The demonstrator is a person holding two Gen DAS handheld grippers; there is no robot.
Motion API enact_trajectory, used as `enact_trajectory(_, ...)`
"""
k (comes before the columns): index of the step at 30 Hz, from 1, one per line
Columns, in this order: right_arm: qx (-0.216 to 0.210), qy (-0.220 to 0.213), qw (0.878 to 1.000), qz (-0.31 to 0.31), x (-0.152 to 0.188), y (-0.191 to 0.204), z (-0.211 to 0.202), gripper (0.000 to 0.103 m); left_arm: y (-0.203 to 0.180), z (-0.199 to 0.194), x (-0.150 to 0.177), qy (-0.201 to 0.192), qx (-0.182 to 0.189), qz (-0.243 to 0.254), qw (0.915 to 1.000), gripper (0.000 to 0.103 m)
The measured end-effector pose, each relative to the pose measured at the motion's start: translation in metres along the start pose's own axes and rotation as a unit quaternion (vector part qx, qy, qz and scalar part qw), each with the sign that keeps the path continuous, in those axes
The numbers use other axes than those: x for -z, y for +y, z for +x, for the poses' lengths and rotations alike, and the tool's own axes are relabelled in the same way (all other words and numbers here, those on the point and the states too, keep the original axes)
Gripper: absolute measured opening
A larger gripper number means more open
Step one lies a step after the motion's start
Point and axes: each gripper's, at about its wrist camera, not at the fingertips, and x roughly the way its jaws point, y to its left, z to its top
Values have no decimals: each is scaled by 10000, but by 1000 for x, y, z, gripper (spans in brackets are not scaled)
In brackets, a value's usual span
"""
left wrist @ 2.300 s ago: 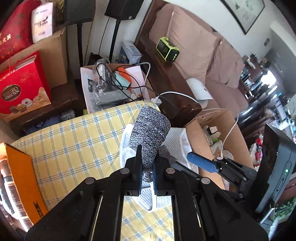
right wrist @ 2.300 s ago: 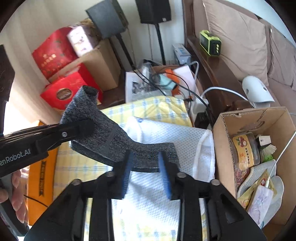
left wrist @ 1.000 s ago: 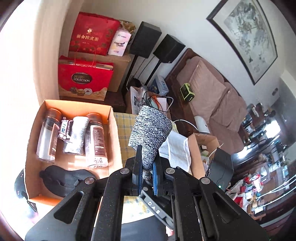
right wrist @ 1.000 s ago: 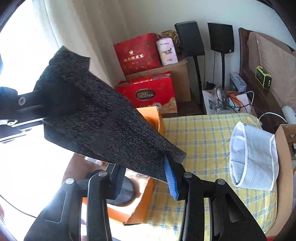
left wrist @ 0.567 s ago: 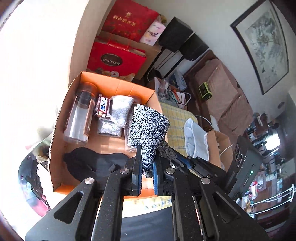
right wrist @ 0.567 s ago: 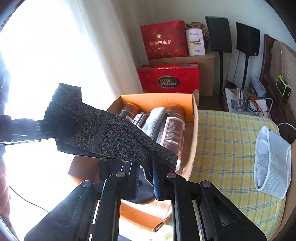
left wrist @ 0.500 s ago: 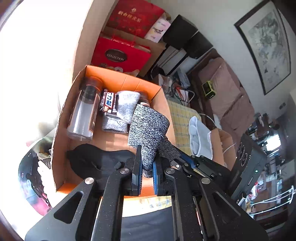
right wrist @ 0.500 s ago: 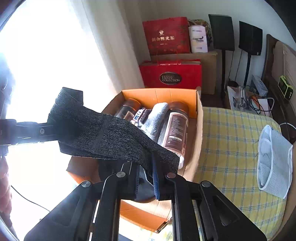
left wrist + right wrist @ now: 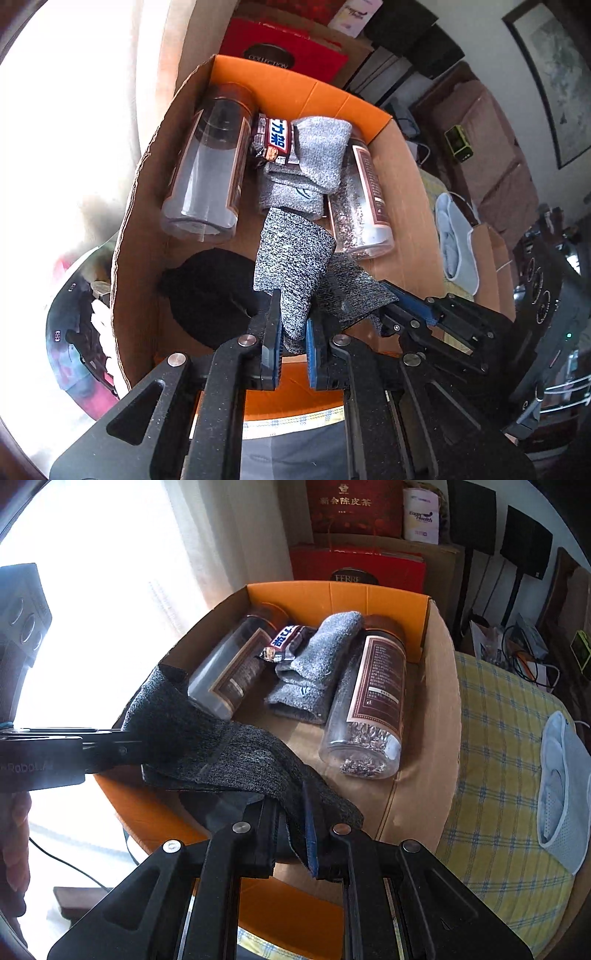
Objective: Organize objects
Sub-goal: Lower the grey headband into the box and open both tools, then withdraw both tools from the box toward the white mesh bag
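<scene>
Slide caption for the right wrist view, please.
Both grippers, right and left, hold a dark grey sock stretched over the orange cardboard box.

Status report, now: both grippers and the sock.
Left gripper, right gripper: jaws shut on dark grey sock. Sock stretched over cardboard box. Black cloth beneath.

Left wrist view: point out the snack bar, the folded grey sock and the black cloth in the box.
snack bar (image 9: pixel 274 142), left wrist view, on its printed wrapper.
folded grey sock (image 9: pixel 320 157), left wrist view, on the upper fold.
black cloth (image 9: pixel 210 291), left wrist view, on its middle.
</scene>
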Motion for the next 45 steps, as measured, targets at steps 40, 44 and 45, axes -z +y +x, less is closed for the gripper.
enact_trajectory(40,577,-460,9964,417,11,-65,-81,80,-65,-16,6,-398,-774,818,9928,92)
enact_trajectory(44,726,-505,9947,524,14,-79,-90,82,-79,-18,7,-605,-804,930,9906,102)
enact_trajectory(45,754,-512,9943,552,15,-83,-92,82,-83,-19,8,-671,-794,969,9899,103)
